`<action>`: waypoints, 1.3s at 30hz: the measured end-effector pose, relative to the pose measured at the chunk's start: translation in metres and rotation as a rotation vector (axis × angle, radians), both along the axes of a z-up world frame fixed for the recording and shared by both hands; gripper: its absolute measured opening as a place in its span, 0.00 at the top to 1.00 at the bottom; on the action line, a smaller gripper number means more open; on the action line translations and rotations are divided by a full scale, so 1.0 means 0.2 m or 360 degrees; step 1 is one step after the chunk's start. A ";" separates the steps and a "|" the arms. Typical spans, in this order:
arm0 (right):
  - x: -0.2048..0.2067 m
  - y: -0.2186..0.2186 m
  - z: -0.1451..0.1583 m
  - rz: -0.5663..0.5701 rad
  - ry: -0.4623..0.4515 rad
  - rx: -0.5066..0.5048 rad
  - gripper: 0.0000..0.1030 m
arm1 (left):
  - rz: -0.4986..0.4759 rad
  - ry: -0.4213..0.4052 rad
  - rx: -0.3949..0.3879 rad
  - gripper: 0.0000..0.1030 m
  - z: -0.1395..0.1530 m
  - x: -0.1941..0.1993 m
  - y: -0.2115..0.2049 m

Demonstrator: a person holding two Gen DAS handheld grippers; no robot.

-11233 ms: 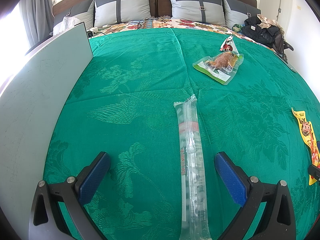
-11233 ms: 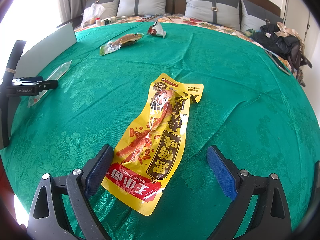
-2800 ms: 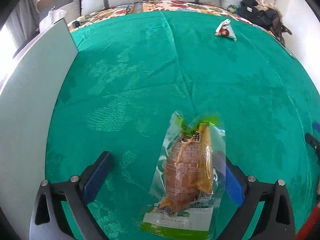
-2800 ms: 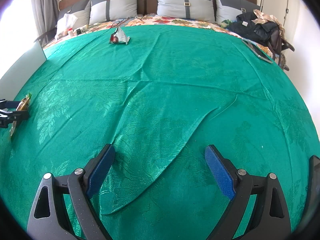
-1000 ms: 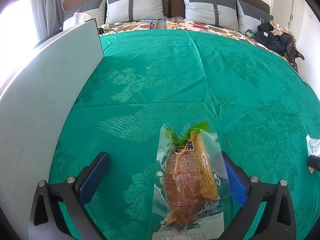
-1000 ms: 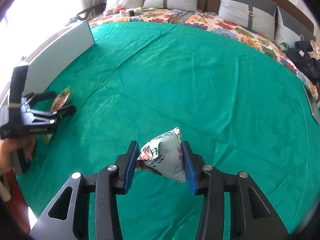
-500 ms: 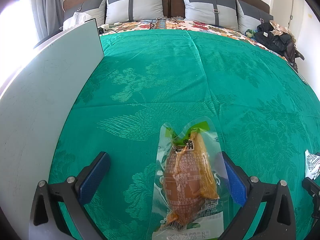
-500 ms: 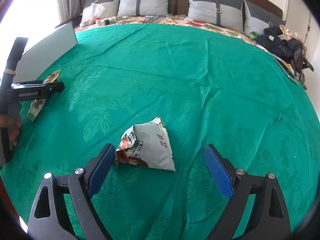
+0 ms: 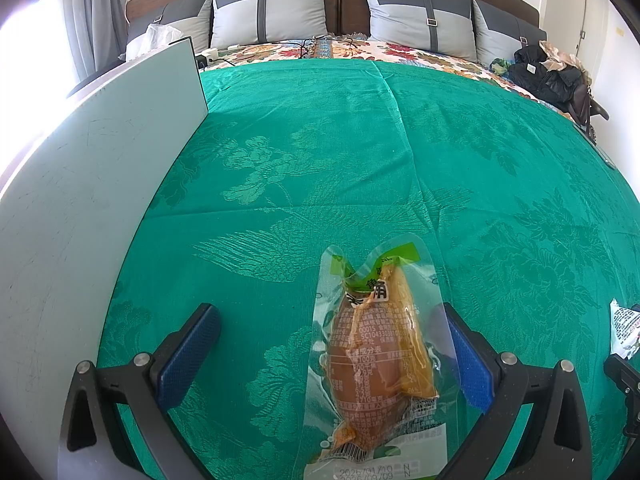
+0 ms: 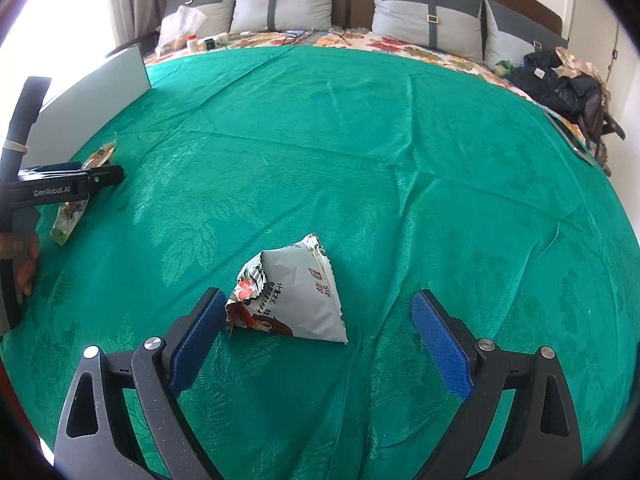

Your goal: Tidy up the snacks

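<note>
Triangular snack bag (image 10: 290, 294) on green bedspread (image 10: 400, 160), lying between wide-open fingers of right gripper (image 10: 316, 344), nearer its left finger, broad base toward it; left gripper (image 9: 328, 356) open around clear pouch (image 9: 376, 356).

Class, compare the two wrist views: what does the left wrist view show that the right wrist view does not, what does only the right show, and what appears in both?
Only the left wrist view shows the open left gripper from behind, with print legible on the clear snack packet.

Only the right wrist view shows the open right gripper, the whole triangular snack bag and the person's hand.

Both show the green bedspread, grey pillows, white board and both snacks.
</note>
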State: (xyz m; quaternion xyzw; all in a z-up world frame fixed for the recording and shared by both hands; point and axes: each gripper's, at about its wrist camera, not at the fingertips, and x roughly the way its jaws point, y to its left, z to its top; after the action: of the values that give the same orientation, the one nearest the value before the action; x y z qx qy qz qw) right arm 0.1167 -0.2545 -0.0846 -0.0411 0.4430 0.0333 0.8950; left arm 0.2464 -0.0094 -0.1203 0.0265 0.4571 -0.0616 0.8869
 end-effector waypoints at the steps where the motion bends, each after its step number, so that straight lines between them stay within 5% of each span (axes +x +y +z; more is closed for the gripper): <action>1: 0.00 0.00 0.00 0.0000 0.0000 0.0000 0.07 | 0.0000 0.0000 0.0000 0.00 0.00 0.00 0.00; 29: 0.00 -0.01 0.00 -0.0003 0.0008 0.0013 0.04 | -0.0011 0.0002 -0.0010 0.00 0.00 0.00 0.00; 35: 0.00 -0.01 0.00 -0.0002 0.0008 0.0011 0.04 | -0.0338 0.0096 0.0014 0.00 0.01 -0.07 0.02; 39: 0.00 -0.01 0.00 -0.0005 0.0008 0.0013 0.04 | -0.0325 0.0206 0.0044 0.00 0.02 -0.08 0.01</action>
State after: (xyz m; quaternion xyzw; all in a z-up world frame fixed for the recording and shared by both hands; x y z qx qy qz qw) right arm 0.1171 -0.2561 -0.0847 -0.0367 0.4452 0.0339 0.8941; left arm 0.2310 -0.0075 -0.1161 0.0809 0.5091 -0.1469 0.8442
